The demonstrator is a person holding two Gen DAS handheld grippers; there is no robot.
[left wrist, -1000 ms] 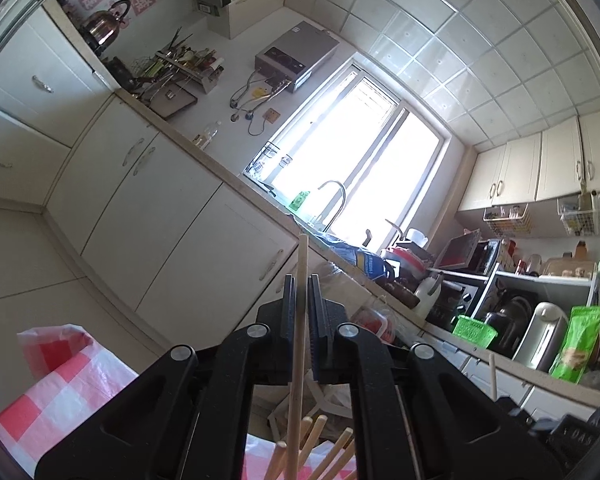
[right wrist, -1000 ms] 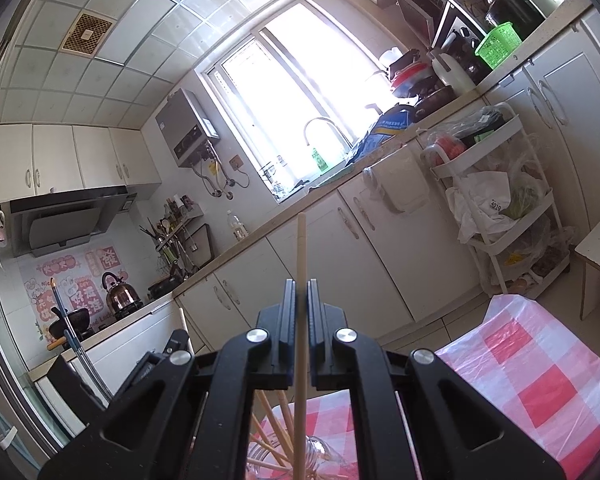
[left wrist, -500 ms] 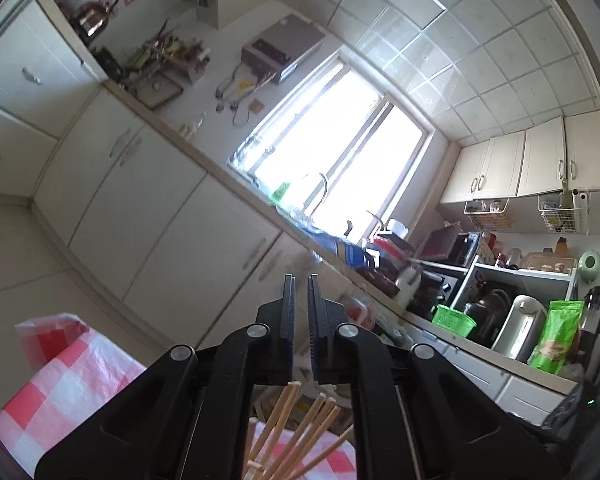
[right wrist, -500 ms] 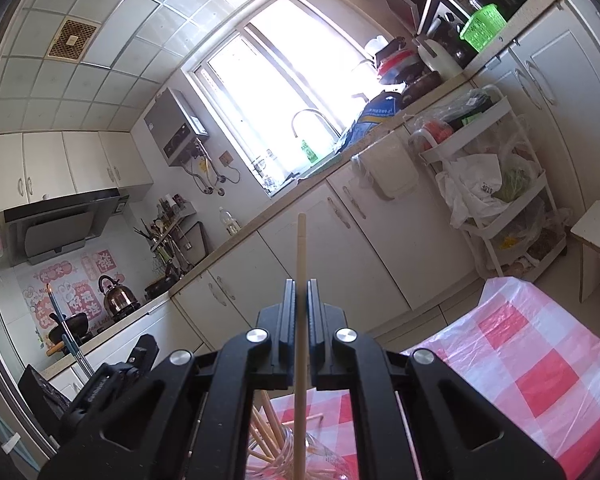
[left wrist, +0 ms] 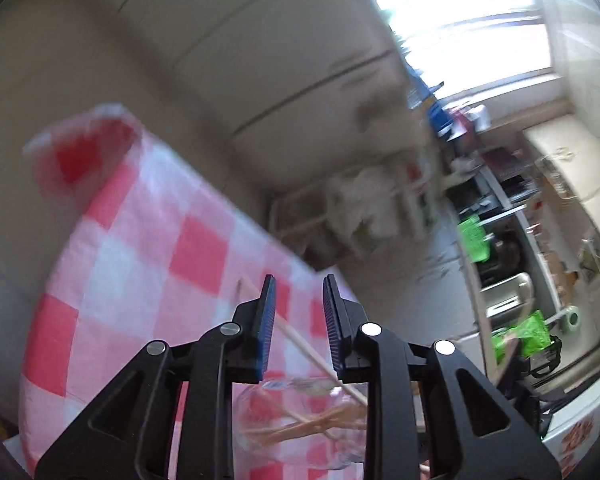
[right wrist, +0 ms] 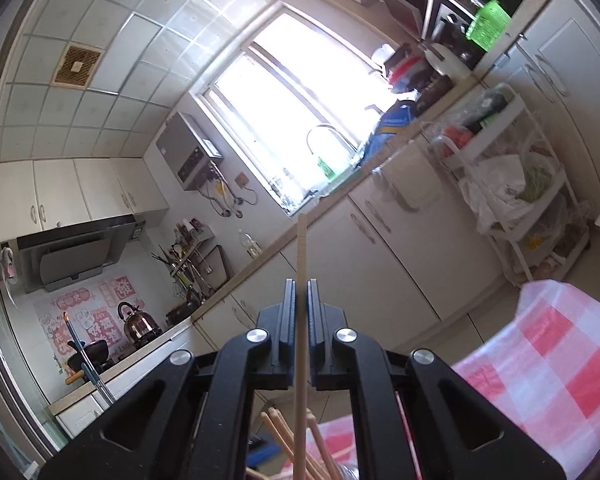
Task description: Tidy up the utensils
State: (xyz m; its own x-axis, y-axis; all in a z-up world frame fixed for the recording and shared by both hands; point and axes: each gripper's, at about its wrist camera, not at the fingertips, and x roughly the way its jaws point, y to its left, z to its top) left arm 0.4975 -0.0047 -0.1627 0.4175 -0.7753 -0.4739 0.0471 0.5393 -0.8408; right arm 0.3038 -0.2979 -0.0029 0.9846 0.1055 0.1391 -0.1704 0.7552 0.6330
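- Your left gripper (left wrist: 299,312) has its jaws opening with nothing pinched: red-and-white tablecloth (left wrist: 140,248) shows in the gap between the blue pads (left wrist: 265,332).
- A loose chopstick (left wrist: 300,340) lies flat on the cloth just beyond those pads. Its long axis slants from upper left, behind the left pad, to lower right, under the right one, so it crosses the gap at an angle instead of running along it.
- Below the fingers sits a clear glass jar (left wrist: 296,428) with a bundle of chopsticks (left wrist: 320,424) in it, leaning over toward the right. This view is smeared, so you cannot tell whether the loose stick touches the jar's rim.
- This is the hand nearer to the loose stick. Judged from here, you would want to roll the wrist until the pads close across the stick's width before squeezing.
- Your right gripper (right wrist: 301,304) is clenched on a single chopstick (right wrist: 301,280), which runs straight along the fingers and pokes well past the tips toward the window.
- Under that hand, the tops of the jarred sticks (right wrist: 284,436) fan out, close beneath the held one's lower end. The rim is barely visible here, so judge the drop by the bundle.
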